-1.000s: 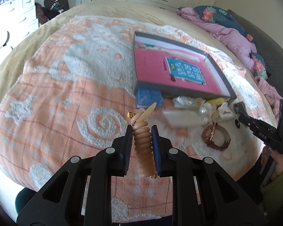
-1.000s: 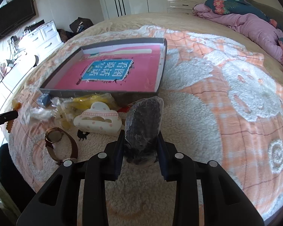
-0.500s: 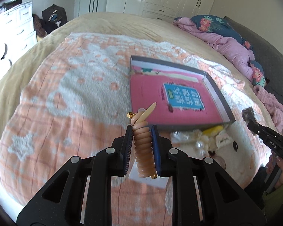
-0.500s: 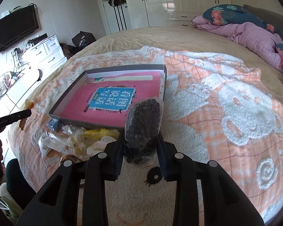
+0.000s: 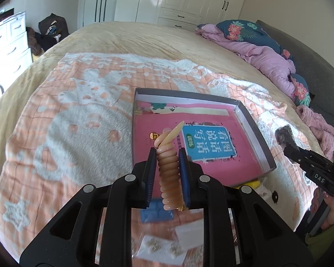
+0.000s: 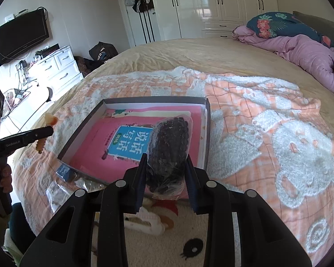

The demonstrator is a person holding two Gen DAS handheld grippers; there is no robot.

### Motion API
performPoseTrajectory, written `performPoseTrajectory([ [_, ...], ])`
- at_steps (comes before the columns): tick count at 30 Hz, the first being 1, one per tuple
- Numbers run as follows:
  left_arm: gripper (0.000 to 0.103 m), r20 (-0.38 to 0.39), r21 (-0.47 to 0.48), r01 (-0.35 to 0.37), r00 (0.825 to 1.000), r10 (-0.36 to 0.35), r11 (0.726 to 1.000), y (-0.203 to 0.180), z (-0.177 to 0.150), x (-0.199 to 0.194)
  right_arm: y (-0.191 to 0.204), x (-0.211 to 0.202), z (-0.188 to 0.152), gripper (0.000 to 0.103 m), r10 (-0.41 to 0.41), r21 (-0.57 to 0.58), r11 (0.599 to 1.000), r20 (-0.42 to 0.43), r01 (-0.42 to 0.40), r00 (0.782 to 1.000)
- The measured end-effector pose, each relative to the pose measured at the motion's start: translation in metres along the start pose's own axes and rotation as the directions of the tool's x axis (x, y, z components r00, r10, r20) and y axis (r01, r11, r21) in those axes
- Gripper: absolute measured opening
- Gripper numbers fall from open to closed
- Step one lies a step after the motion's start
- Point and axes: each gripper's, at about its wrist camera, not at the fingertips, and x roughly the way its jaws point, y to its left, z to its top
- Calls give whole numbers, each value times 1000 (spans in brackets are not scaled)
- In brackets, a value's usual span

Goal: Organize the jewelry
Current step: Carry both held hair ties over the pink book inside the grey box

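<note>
Jewelry was split between the two grippers and the bed. The left gripper (image 5: 167,155) had its jaws clenched on a peach coiled hair tie (image 5: 169,173), which stood upright between the blue pads with a pale leaf-shaped charm (image 5: 172,134) poking out toward 1 o'clock. The right gripper (image 6: 165,162) had its jaws clamped on a clear bag of dark beads (image 6: 170,146), the bag bulging above the fingertips.

Both pieces hung in the air above the near edge of a shallow grey box (image 5: 251,124), which lay on an orange and white blanket (image 5: 78,115). A pink book (image 5: 211,146) with a blue label lay flat inside the box. In the left wrist view, the box sat at 1 o'clock from the hair tie, and the right gripper showed at 3 o'clock with its dark bag tip raised.

More pieces lay on the blanket outside the box. A small blue box (image 6: 64,172) rested just beside the box's near corner, at 9 o'clock from the bead bag in the right wrist view. A card of earrings (image 5: 162,250) in a clear sleeve lay at 6 o'clock under the left gripper. A white and pink hair claw (image 6: 144,221) lay below the right gripper, partly hidden by its frame. A crumpled clear bag (image 6: 60,194) sat near the blue box, its contents too blurred to tell.
</note>
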Motion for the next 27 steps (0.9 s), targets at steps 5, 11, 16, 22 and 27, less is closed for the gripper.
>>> performPoseTrajectory([
  [5, 13, -22, 3, 9, 1000, -9, 1000, -4, 7, 20, 5, 16, 9, 30, 6, -7, 1000, -6, -6, 1000],
  [11, 13, -44, -5, 17, 999, -17, 1000, -5, 7, 40, 5, 38, 10, 30, -2, -7, 1000, -41, 2, 999],
  [16, 13, -68, 2, 19, 998, -19, 1000, -7, 5, 57, 2, 56, 4, 30, -16, 4, 1000, -82, 16, 997],
  [22, 13, -112, 1, 18, 994, -18, 1000, -5, 0, 78, 0, 75, -3, 30, -25, 18, 999, -126, 27, 992],
  [27, 13, -137, 4, 15, 990, -14, 1000, -3, -3, 88, -2, 85, -5, 30, -31, 28, 999, -149, 35, 988],
])
